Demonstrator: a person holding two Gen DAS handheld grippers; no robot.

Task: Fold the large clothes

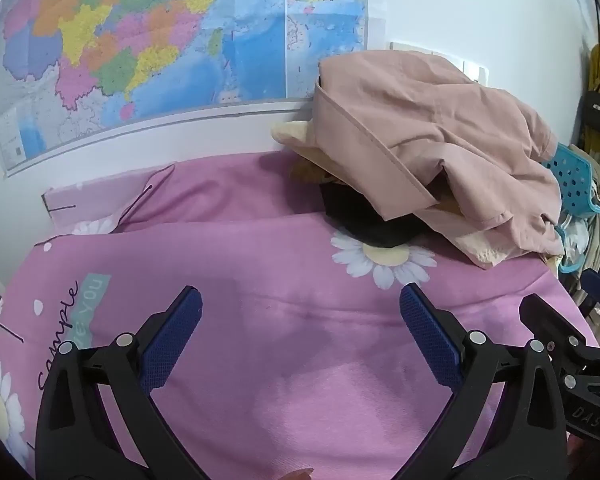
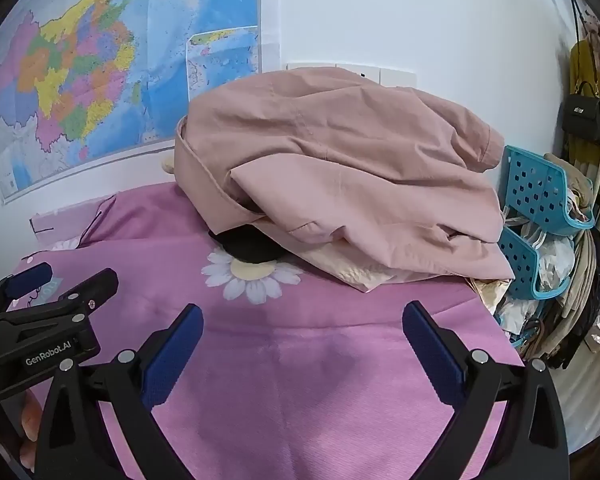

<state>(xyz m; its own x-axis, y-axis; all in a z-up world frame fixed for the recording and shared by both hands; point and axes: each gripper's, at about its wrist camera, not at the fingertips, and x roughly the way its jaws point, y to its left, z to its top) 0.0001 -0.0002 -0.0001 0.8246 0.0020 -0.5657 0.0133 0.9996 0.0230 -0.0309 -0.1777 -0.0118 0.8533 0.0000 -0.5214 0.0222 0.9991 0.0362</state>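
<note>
Pink cotton with white daisies fills everything under my tools: the bedspread (image 1: 260, 380) runs flat and bare from the near edge out to the pile of clothes, so I have open room in front of both grippers. On the far side the bed meets the white wall, where a map (image 1: 140, 52) hangs. On the right the spread drops off beside two blue perforated baskets (image 2: 540, 200) and a heap of bags.

My left gripper (image 1: 300, 312) has its jaws spread wide, with nothing between the blue pads. My right gripper (image 2: 303, 330) is equally wide and empty, and it sits just to the right of the left one.

The dusty-pink garment (image 2: 340, 168) lies crumpled on top of the pile at the far right of the bed, over a cream piece (image 2: 352, 270) and a black one (image 2: 248, 246). It is beyond both grippers, apart from them, with bare spread between.
</note>
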